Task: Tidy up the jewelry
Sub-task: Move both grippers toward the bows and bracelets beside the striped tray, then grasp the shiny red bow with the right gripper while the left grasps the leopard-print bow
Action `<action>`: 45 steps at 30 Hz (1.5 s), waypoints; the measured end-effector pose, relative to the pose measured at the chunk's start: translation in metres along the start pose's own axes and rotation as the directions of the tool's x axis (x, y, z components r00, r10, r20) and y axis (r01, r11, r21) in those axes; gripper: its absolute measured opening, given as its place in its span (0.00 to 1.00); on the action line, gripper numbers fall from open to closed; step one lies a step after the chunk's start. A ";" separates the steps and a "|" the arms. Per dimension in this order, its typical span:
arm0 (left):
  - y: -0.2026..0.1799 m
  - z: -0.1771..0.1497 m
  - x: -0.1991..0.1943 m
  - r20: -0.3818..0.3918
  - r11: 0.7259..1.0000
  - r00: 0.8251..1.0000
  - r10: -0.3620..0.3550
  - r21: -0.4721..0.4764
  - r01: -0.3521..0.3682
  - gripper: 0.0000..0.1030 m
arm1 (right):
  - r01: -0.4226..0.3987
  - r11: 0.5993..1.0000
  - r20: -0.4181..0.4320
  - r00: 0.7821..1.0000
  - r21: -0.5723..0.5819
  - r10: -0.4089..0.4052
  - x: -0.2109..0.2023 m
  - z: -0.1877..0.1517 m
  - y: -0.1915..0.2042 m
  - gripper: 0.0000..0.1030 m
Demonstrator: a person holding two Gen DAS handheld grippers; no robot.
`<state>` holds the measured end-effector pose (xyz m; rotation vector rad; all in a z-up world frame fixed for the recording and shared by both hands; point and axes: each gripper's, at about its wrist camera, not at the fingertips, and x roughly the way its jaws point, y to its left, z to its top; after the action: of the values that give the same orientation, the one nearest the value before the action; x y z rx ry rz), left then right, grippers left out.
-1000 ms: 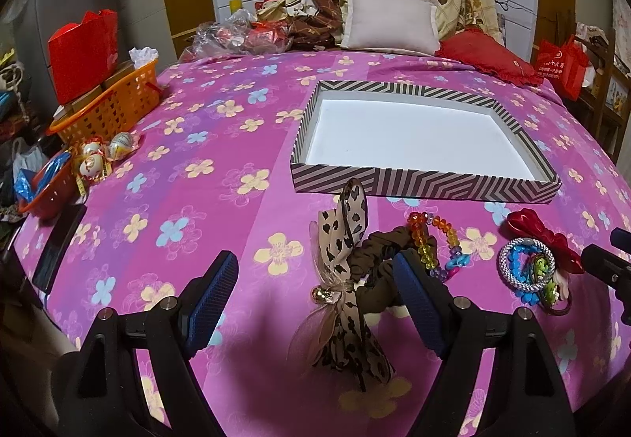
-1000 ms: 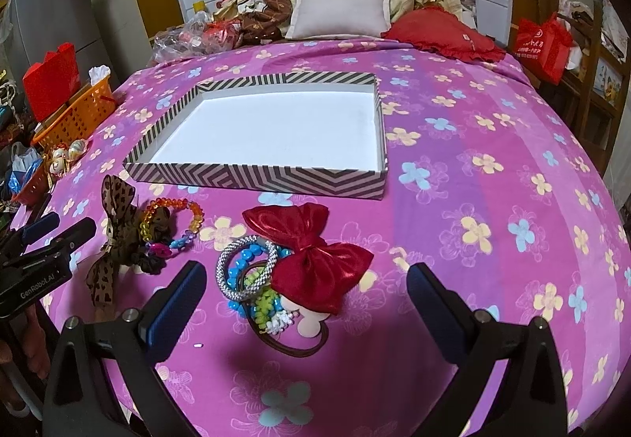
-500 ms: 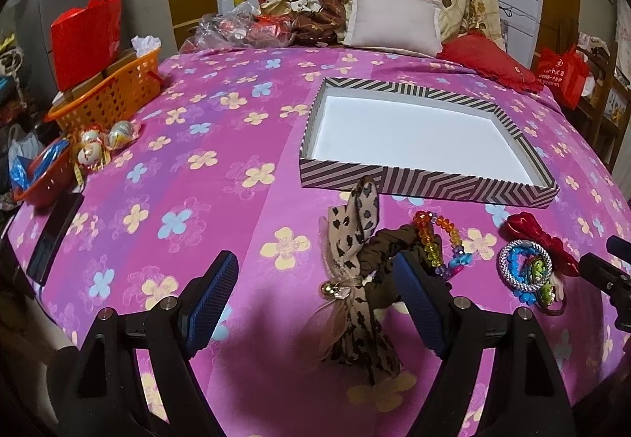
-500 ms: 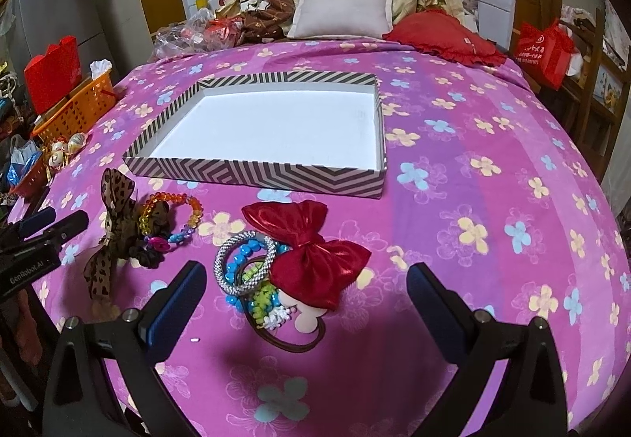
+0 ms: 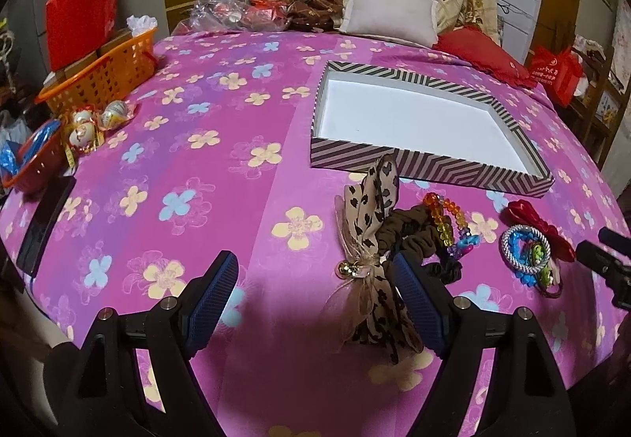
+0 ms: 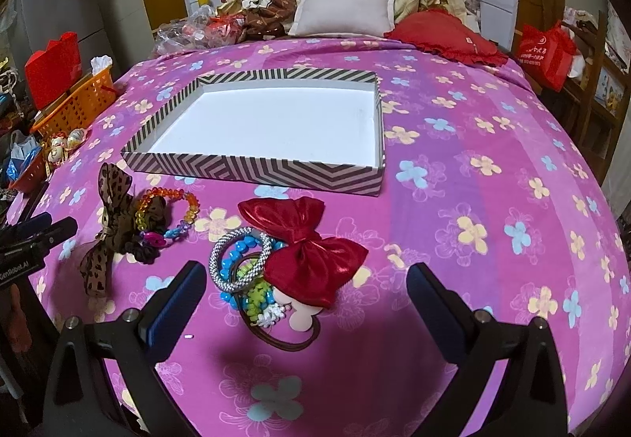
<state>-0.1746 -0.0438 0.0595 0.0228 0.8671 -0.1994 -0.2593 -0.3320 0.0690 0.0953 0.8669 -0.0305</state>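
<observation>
Right tool (image 6: 305, 303) hangs wide open above the bed (image 6: 473, 180).
Red bow (image 6: 307, 251) lies on the bracelets (image 6: 240, 259) between its fingers; the striped box (image 6: 252, 169) sits beyond, unfilled.

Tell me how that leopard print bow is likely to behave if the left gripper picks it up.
The leopard print bow looks like thin ribbon with sheer trailing tails, so it will probably droop and fold rather than hold its shape. It seems light for its size. It overlaps the brown scrunchie, which may drag along. The left gripper is open, holding nothing.
</observation>
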 end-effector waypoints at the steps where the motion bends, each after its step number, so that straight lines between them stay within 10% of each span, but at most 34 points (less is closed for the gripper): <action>1: 0.001 0.001 0.001 -0.005 1.000 1.000 -0.008 -0.008 0.008 0.62 | 0.000 1.000 0.000 1.000 0.001 0.000 0.000 0.000 0.000 1.00; 12: 0.000 0.008 0.009 -0.028 0.999 0.999 -0.042 -0.033 0.041 0.62 | 0.024 0.999 0.012 1.000 -0.032 -0.024 0.000 -0.002 -0.009 0.99; 21: 0.003 0.009 0.017 -0.042 0.999 0.999 -0.033 -0.042 0.031 0.62 | 0.026 0.998 -0.037 0.999 -0.063 -0.028 0.023 0.011 -0.024 0.72; 45: -0.005 0.017 0.030 -0.078 0.993 0.992 -0.102 -0.065 0.097 0.62 | -0.020 0.986 -0.167 0.986 -0.165 -0.008 0.073 0.030 -0.018 0.63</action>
<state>-0.1438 -0.0554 0.0481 -0.0704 0.9564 -0.2668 -0.1906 -0.3523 0.0309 -0.0563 1.0338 0.0566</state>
